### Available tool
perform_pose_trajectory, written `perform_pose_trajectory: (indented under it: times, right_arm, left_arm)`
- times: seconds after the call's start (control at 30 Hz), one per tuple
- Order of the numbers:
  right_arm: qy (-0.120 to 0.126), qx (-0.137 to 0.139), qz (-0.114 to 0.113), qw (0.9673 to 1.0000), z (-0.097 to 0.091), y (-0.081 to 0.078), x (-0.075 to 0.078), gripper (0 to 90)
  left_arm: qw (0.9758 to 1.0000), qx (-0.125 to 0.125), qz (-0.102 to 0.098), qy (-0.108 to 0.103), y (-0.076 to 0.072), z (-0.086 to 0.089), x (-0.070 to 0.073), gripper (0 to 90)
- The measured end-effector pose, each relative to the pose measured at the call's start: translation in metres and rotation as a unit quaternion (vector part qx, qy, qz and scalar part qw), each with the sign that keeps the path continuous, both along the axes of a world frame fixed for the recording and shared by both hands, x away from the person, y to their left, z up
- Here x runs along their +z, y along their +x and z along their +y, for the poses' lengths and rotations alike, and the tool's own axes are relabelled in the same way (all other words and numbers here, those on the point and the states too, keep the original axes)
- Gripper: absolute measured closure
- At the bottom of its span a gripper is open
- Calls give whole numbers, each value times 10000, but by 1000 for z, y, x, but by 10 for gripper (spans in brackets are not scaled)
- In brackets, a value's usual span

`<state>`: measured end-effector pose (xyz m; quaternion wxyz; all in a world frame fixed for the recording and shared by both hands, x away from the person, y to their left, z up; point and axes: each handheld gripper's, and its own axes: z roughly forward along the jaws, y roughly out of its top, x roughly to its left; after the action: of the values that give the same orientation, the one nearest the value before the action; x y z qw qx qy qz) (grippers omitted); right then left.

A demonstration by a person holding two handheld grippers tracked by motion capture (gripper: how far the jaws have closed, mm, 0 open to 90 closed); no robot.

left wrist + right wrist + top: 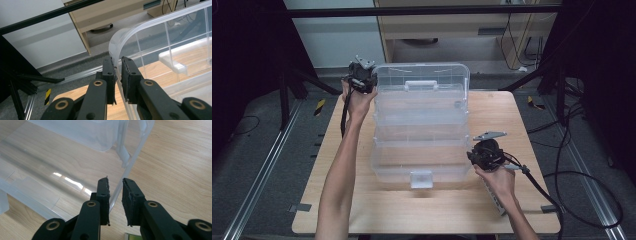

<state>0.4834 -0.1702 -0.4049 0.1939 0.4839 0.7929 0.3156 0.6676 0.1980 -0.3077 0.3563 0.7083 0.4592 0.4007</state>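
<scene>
Gripping clear box point(421, 125), left claw point(118, 65) clamped on lid rim, right claw point(115, 187) seemingly pinching base wall

No readable text, labels or numbers anywhere, as far as visible.

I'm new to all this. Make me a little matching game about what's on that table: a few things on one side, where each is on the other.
1 left gripper
2 right gripper
3 white latch
4 white handle

a far part of the clear box, in the middle
b box's near right corner
c box's far left corner
d middle of the box's near edge

Pairs: 1-c, 2-b, 3-d, 4-a
</scene>
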Motion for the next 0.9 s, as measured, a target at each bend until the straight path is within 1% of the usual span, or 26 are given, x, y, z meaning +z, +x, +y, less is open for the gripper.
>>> perform_pose_trajectory:
  times: [0.13,0.3,0.37,0.5,0.6,0.63,0.67,0.7,0.73,0.83,0.9]
  right_arm:
    - [2,0,-1,10000,0,0,0,760]
    - [8,4,3,10000,0,0,0,761]
    - [4,17,19,10000,0,0,0,761]
    - [0,9,8,10000,0,0,0,764]
    - [-8,5,-4,10000,0,0,0,766]
    - [-8,5,-4,10000,0,0,0,766]
    - [-18,-9,-15,10000,1,0,0,767]
    - [-18,-9,-15,10000,1,0,0,767]
    - [-42,-14,-11,10000,2,0,0,768]
    - [-98,12,-55,9999,3,-1,1,777]
    - [-127,2,-50,9999,4,-2,1,778]
  left_arm:
    - [10000,-2,-10,7,1,0,-1,810]
    - [9999,20,-21,121,3,0,-3,796]
    - [10000,47,11,81,4,1,-5,797]
    - [9999,68,77,81,6,3,-6,790]
    - [9999,39,64,96,6,5,-8,789]
    - [10000,-28,40,65,6,5,-8,789]
    - [10000,-69,-27,53,4,4,-6,785]
    - [10000,-69,-27,53,4,4,-6,784]
    - [9999,-81,-69,33,3,3,-5,784]
    - [9999,-102,-104,68,1,3,-2,784]
    - [9999,-78,-108,-15,-2,6,0,785]
